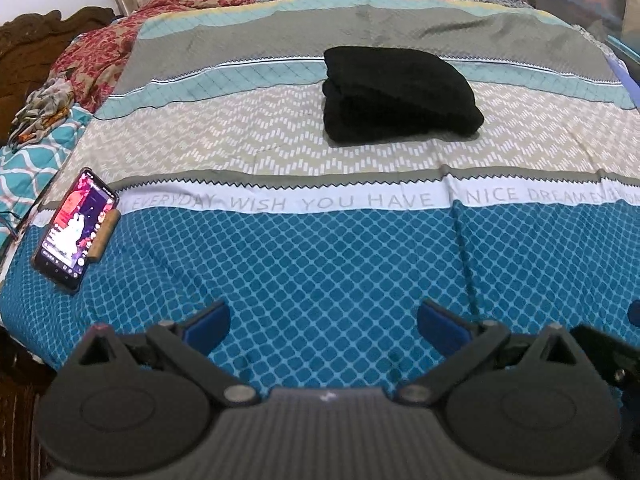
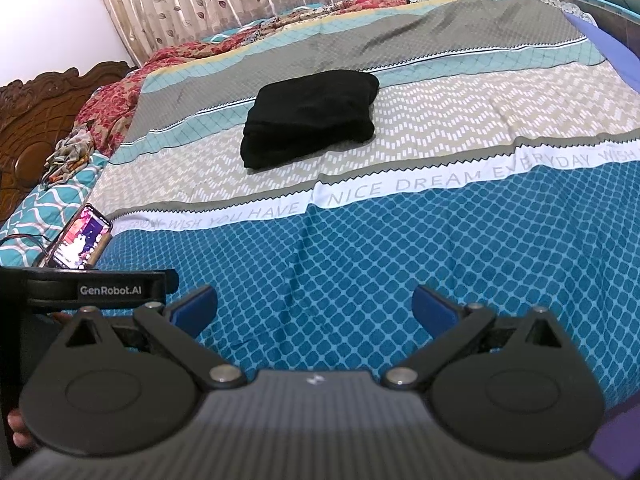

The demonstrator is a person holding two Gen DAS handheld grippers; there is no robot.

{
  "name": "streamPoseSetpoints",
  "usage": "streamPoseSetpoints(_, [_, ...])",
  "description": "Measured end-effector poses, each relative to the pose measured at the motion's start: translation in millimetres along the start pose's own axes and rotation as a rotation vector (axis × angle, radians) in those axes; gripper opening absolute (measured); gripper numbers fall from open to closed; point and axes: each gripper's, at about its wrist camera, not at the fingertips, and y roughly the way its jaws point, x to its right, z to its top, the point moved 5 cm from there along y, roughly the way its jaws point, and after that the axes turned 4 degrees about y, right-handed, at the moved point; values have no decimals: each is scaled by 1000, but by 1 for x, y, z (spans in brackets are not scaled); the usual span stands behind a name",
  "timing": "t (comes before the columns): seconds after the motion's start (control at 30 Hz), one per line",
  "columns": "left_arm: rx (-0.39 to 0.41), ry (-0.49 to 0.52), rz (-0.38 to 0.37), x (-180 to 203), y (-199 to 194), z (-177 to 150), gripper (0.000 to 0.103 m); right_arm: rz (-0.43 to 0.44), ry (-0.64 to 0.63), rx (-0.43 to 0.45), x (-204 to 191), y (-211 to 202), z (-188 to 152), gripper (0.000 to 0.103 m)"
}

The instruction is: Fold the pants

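Black pants [image 1: 396, 94] lie folded, apparently complete, well ahead of the left gripper [image 1: 322, 320] and right gripper [image 2: 314, 306], both spread empty and about equally distant.

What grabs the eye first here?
The black pants, folded into a compact stack, lie mid-bed on the patterned bedspread. A lit phone rests near its left edge. Up close, the left tool and right tool hover open, holding nothing.
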Motion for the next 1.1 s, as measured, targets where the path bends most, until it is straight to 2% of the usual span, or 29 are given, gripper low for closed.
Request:
streamPoseSetpoints(0.6, [-60,23,-16,4,8,-4,103,-2,15,-15,4,3,-1,103])
streamPoseSetpoints(1.1, [-91,-7,-34,4,14,-7,103,-5,33,-26,7,4,-2,103])
